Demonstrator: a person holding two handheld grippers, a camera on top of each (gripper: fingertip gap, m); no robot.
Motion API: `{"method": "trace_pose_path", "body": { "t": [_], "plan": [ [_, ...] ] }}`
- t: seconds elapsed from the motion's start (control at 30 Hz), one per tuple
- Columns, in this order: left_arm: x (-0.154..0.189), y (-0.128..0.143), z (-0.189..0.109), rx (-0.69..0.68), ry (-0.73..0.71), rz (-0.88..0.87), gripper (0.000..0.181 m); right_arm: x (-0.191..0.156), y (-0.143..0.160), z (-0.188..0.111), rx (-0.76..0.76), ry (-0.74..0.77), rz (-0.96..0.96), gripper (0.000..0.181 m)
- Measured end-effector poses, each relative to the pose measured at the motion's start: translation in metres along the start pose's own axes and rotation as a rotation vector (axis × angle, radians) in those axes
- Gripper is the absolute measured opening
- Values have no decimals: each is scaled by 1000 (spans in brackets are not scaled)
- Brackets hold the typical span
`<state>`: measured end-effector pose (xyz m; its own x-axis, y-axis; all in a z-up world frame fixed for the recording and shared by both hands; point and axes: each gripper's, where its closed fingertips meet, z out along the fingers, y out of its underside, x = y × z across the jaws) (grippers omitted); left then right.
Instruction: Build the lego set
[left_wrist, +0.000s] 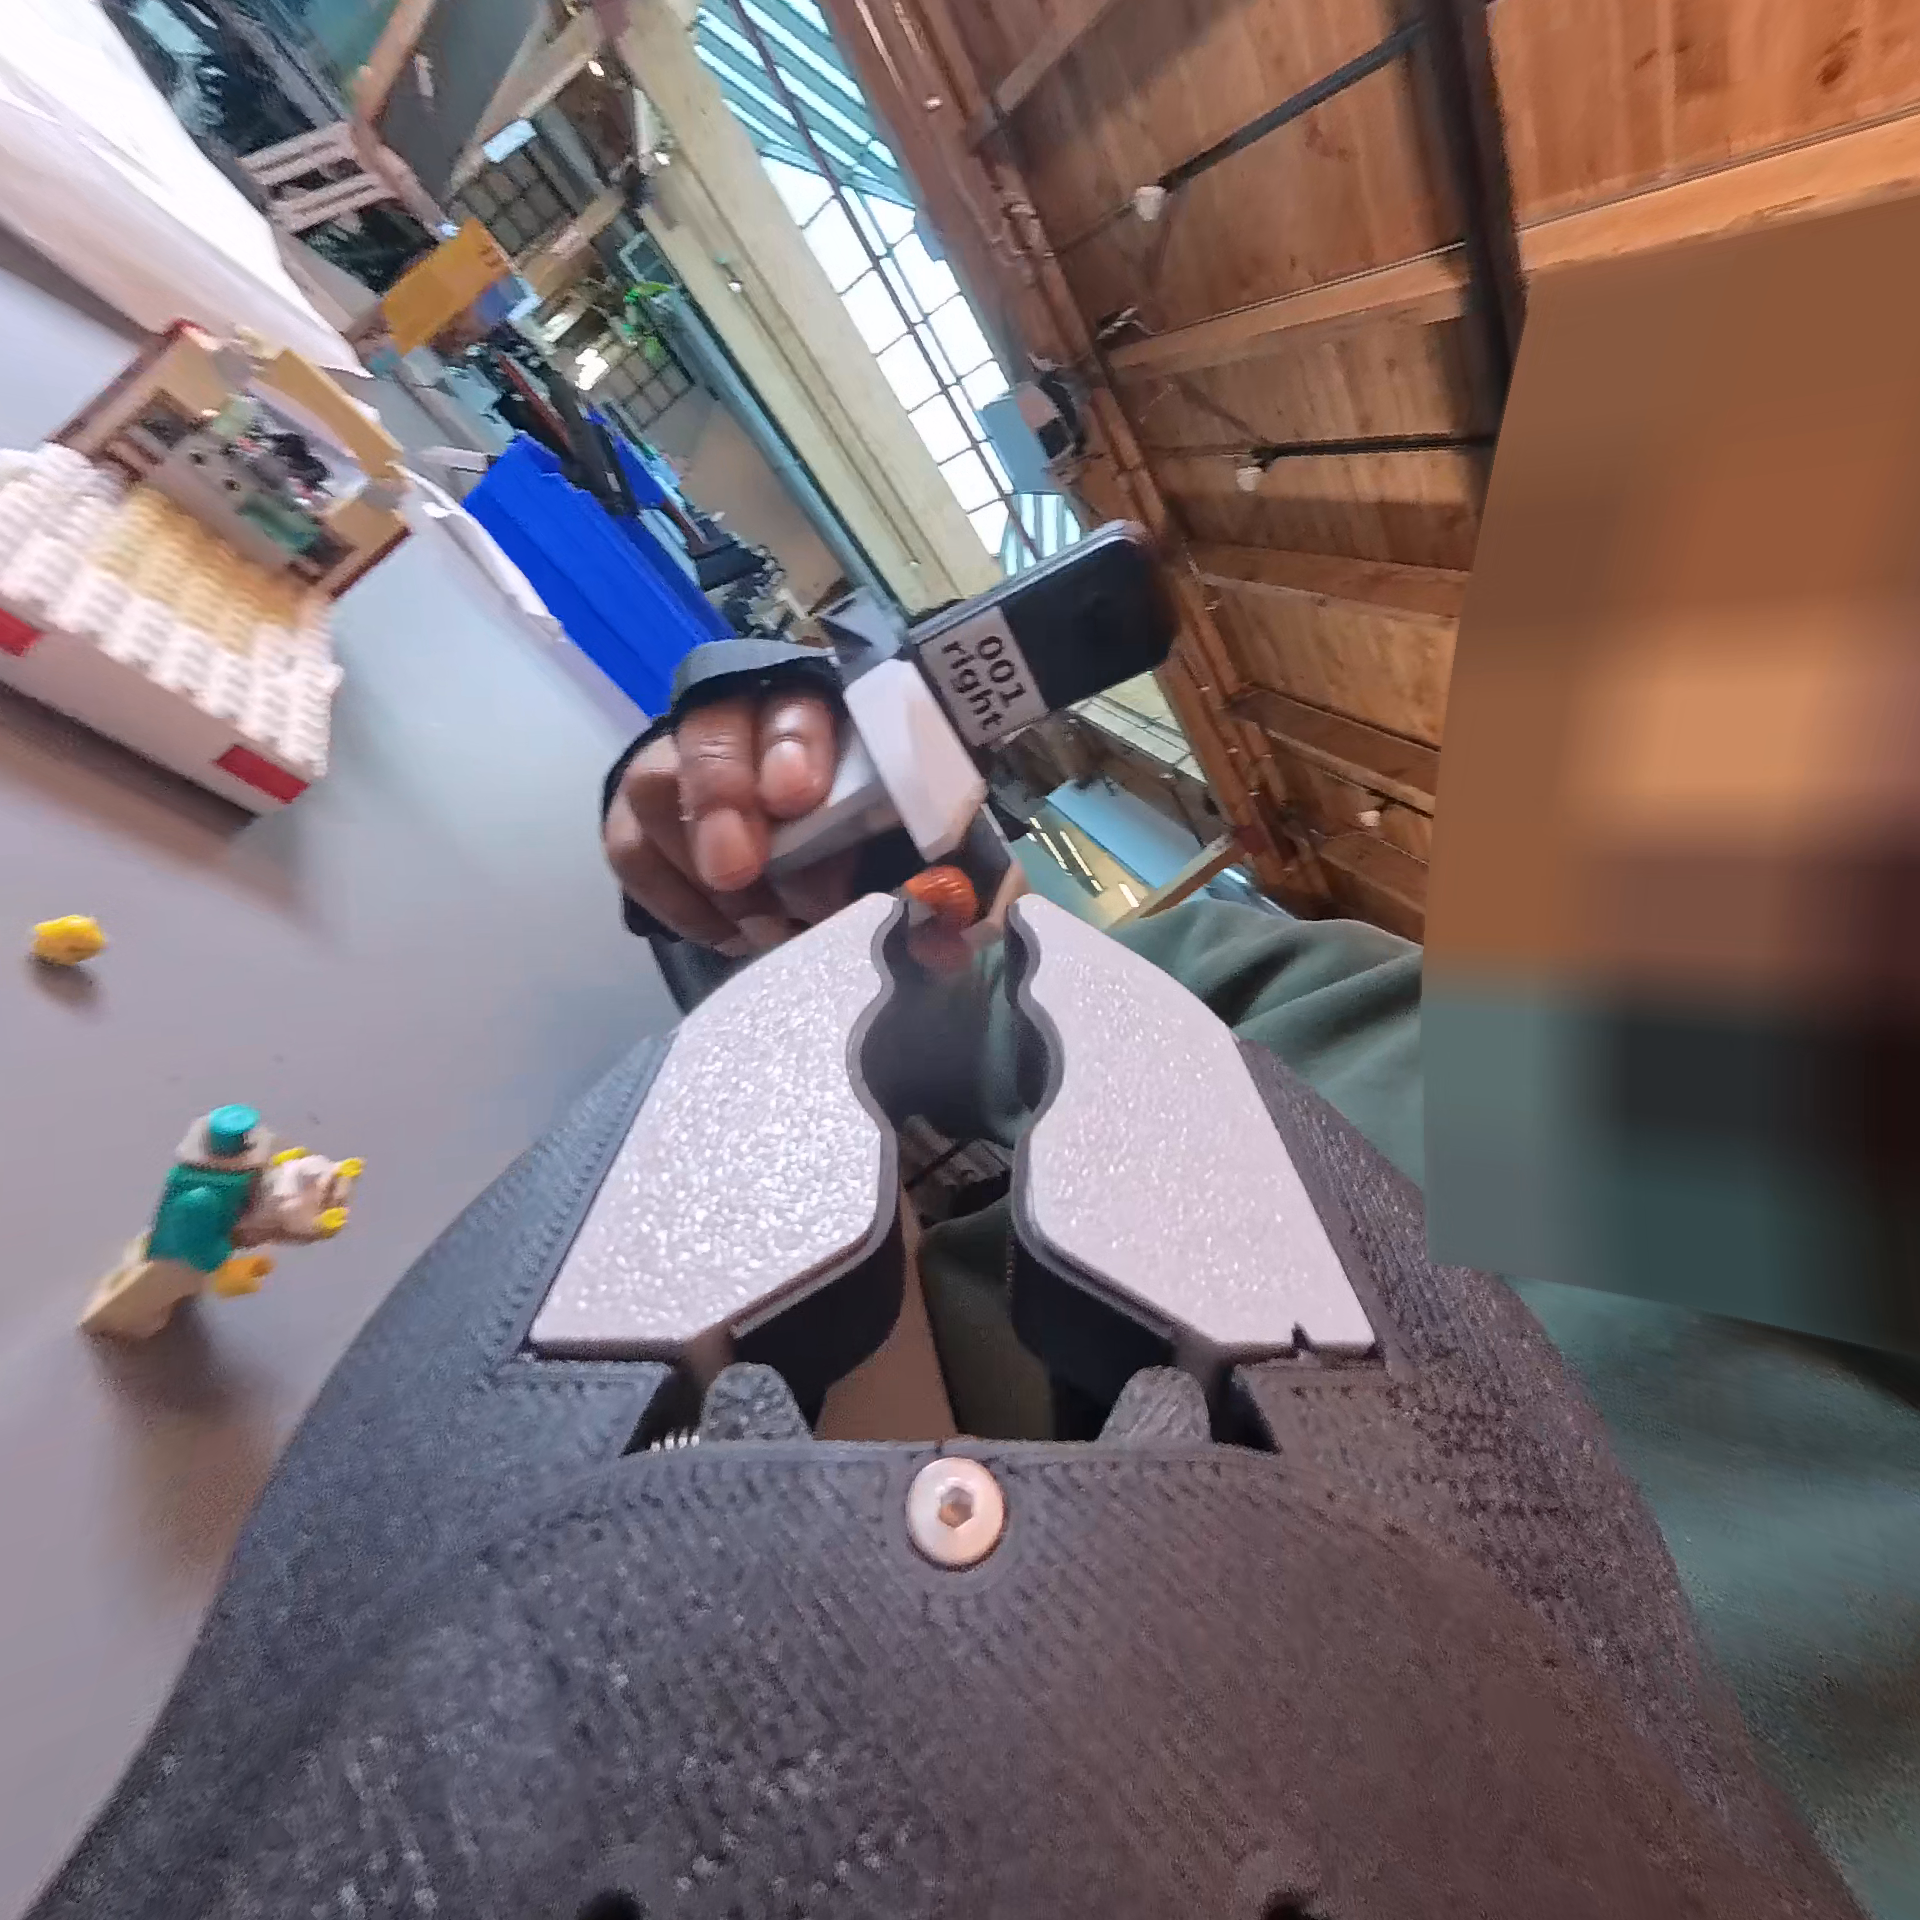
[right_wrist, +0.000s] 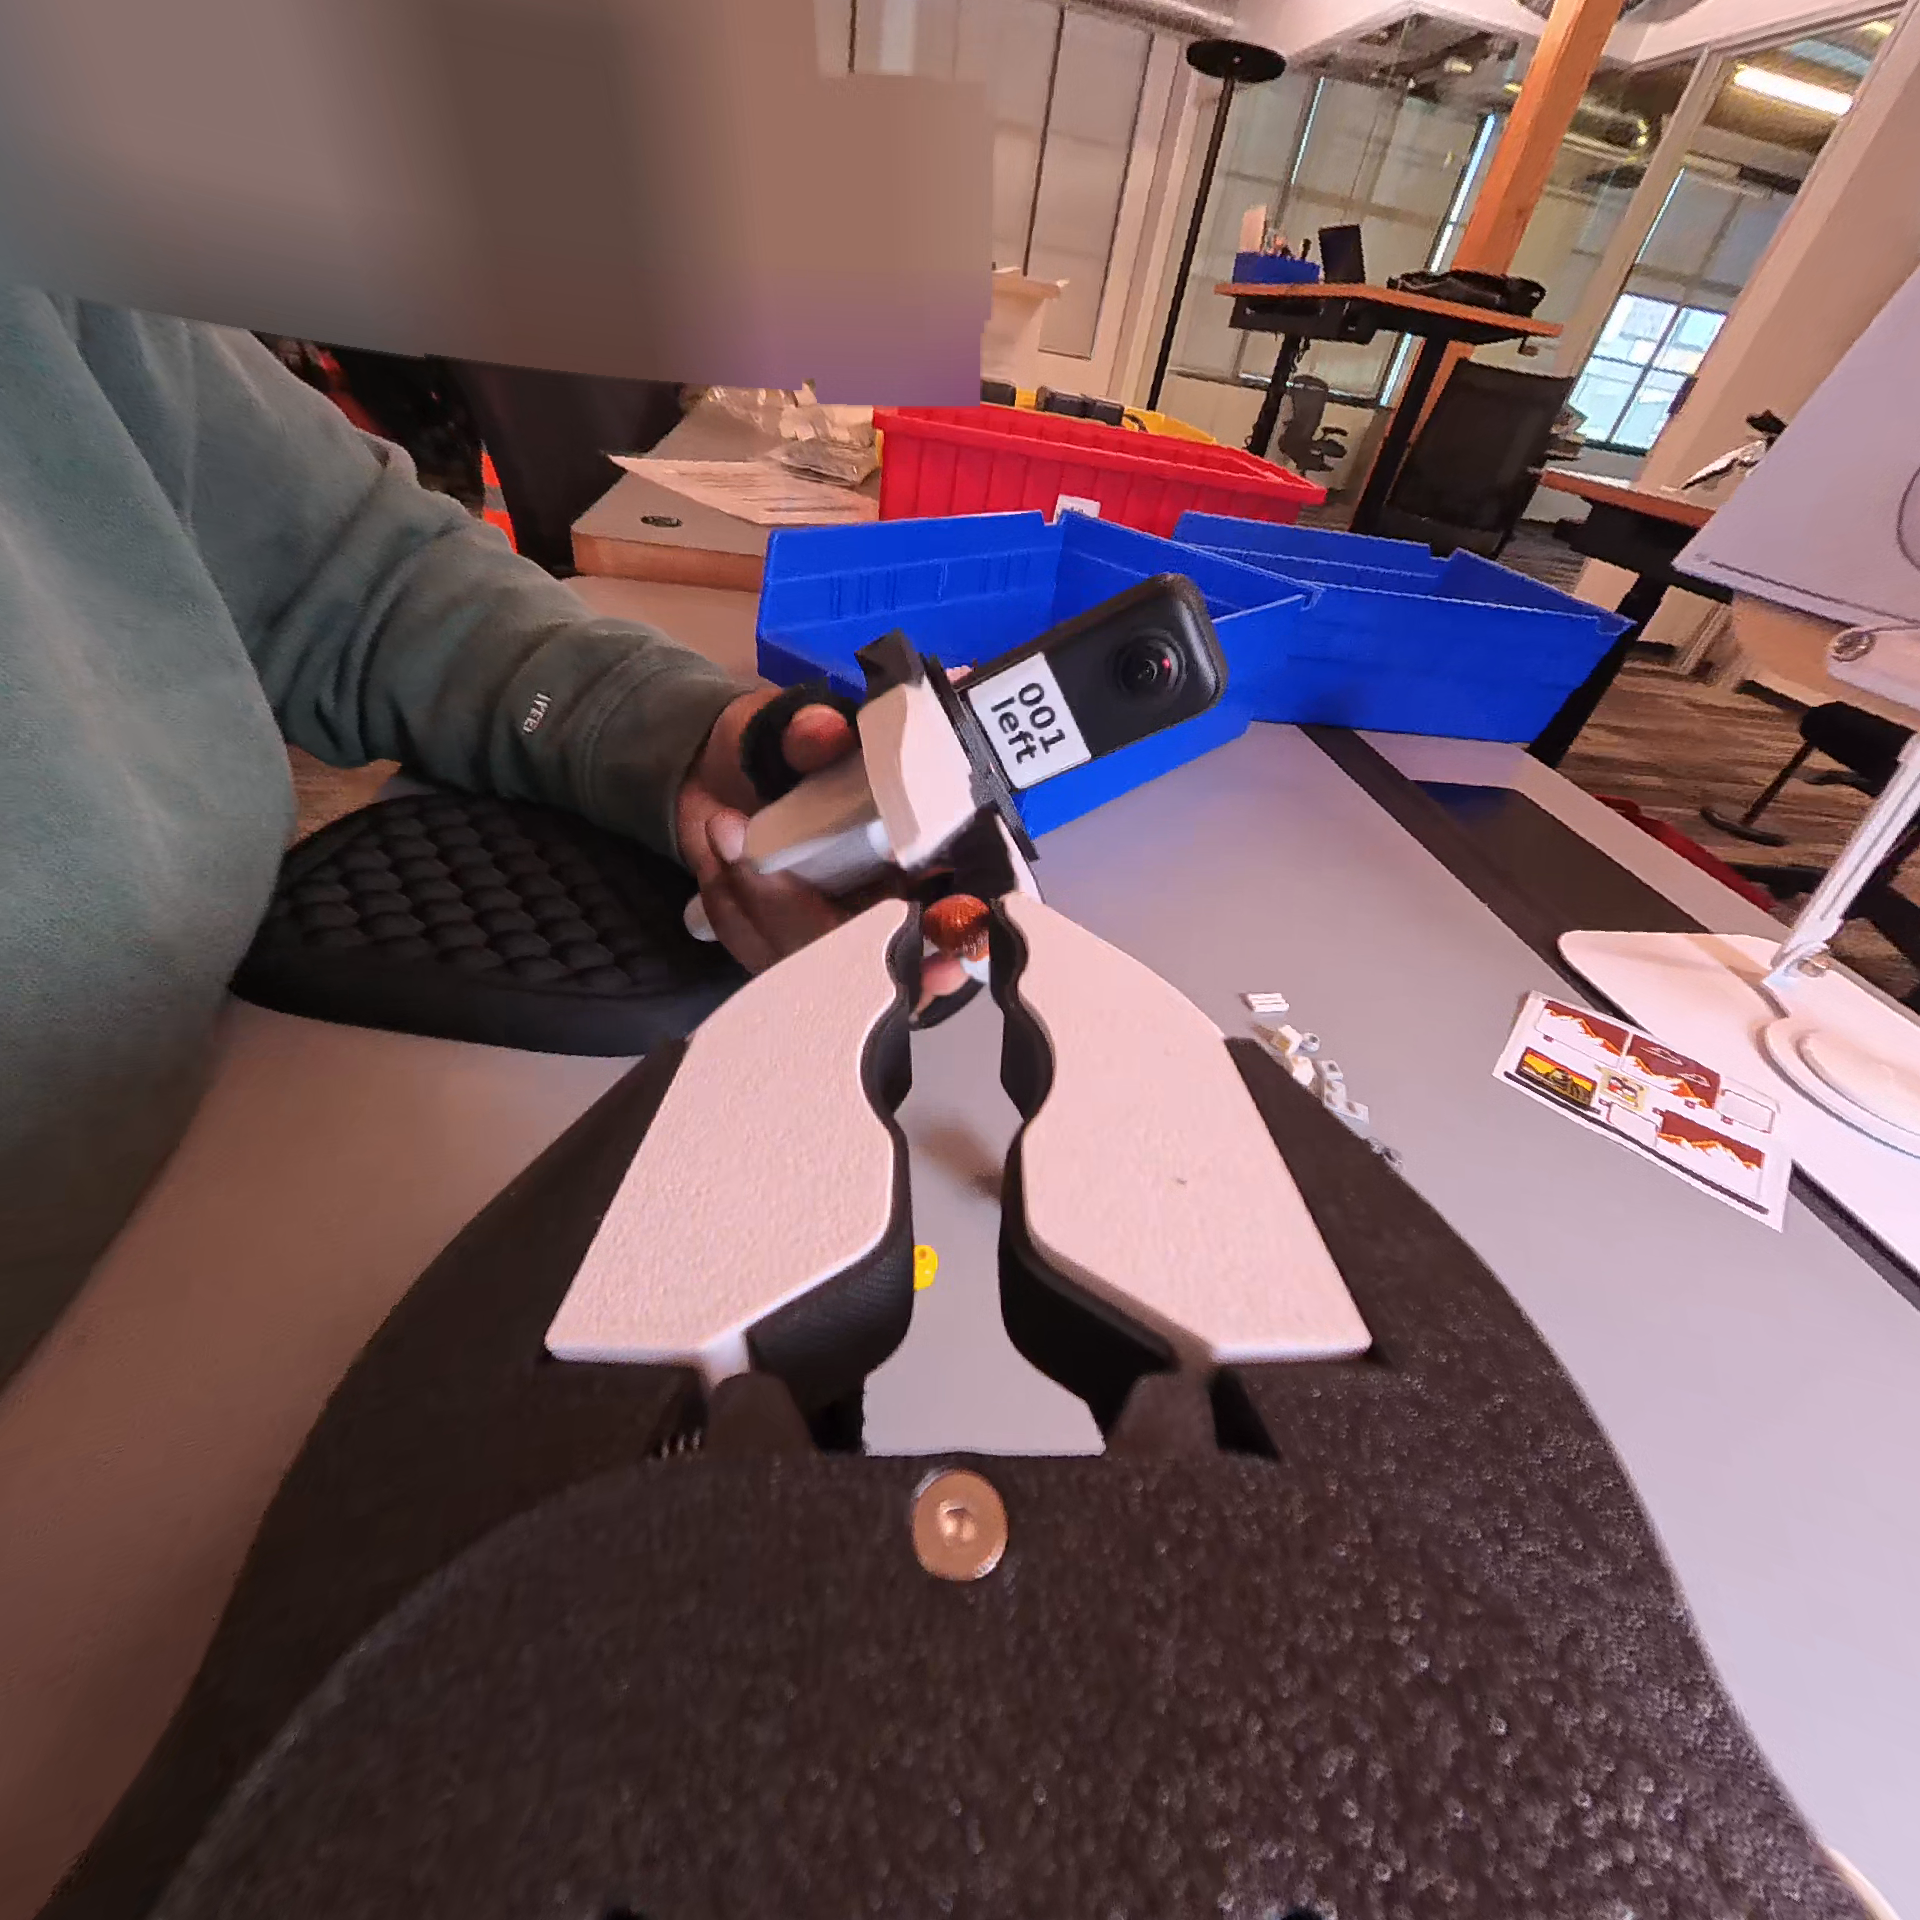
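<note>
Big room with wooden beams, tall windows and a grey worktop (left_wrist: 447, 831). Up in the air over it, a tiny lego figure with red-brown hair (left_wrist: 940, 891), right between the tips of both tools. Left tongs (left_wrist: 951, 914) squeezed in on it from one side, right tongs (right_wrist: 951, 925) squeezed in on it from the other, tips nearly touching. Can't tell which part of the figure sits in which tongs. Right hand (left_wrist: 727, 810) and left hand (right_wrist: 758, 831) wrapped around the handles.

Far back on the worktop, a half-built lego house on a white studded base (left_wrist: 177, 561). Nearer, lying down, a little lego man in a green top (left_wrist: 223, 1205), and apart from him a small yellow lego bit (left_wrist: 68, 935). On the other side, a sheet of red and yellow stickers (right_wrist: 1642, 1112), just beside a few loose white lego bits (right_wrist: 1309, 1049). Behind, long blue plastic bins (right_wrist: 1351, 623) and a red plastic bin (right_wrist: 1070, 468).
</note>
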<state>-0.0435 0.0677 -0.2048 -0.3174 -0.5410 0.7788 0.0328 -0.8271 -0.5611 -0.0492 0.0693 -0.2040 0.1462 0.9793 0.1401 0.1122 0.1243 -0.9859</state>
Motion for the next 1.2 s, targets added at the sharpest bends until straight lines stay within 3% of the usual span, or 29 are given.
{"method": "trace_pose_path", "body": {
  "t": [0.27, 0.57, 1.2],
  "plan": [
    [-5, 3, 1, -5, -52, 27, 3, 1, 7, 1, -60, 33, -83, 11],
    [-20, 0, -2, -3, -213, 132, 3, 13, 20, 1, -179, 126, -159, 16],
    [-24, 16, 2, -137, -270, 258, 3, 0, 32, -3, -257, 1, -106, 13]
  ]
}}
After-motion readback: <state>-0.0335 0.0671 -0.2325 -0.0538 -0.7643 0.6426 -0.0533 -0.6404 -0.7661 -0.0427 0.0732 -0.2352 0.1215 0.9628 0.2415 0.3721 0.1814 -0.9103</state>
